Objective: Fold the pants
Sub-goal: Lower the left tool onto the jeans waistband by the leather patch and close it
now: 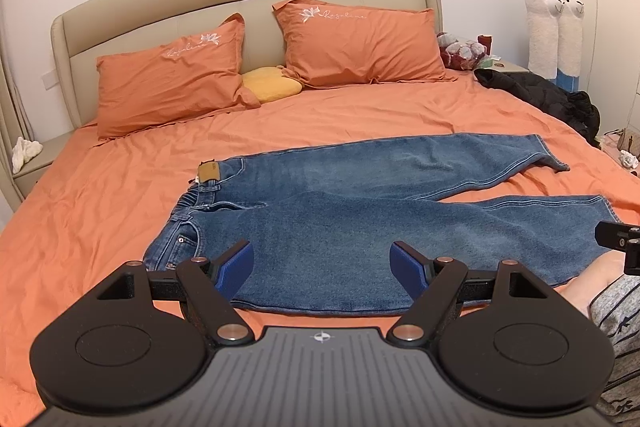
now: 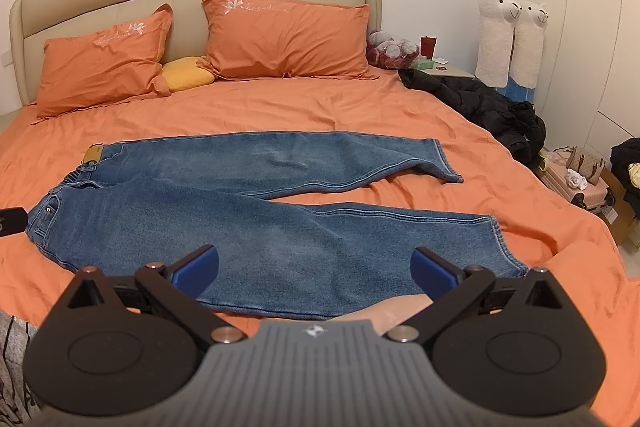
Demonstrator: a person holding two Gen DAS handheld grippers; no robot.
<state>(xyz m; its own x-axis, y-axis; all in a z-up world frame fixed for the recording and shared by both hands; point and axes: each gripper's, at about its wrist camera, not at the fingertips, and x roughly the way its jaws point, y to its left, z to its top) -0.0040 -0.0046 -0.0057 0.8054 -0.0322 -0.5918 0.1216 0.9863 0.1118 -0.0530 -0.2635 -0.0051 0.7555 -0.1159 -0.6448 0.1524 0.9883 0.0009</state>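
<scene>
We hold the left claw [image 1: 322, 263] and right claw [image 2: 314, 267] released above the near leg; the jeans [image 1: 360, 211] lie flat on the bed [image 1: 100, 195], legs splayed for folding.

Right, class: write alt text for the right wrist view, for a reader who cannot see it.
Blue jeans lie flat on an orange bed, waistband left, legs spread apart to the right. The open right claw hovers over the near leg, holding nothing. Two orange pillows lean on the headboard; a black jacket lies at the bed's right edge.
</scene>
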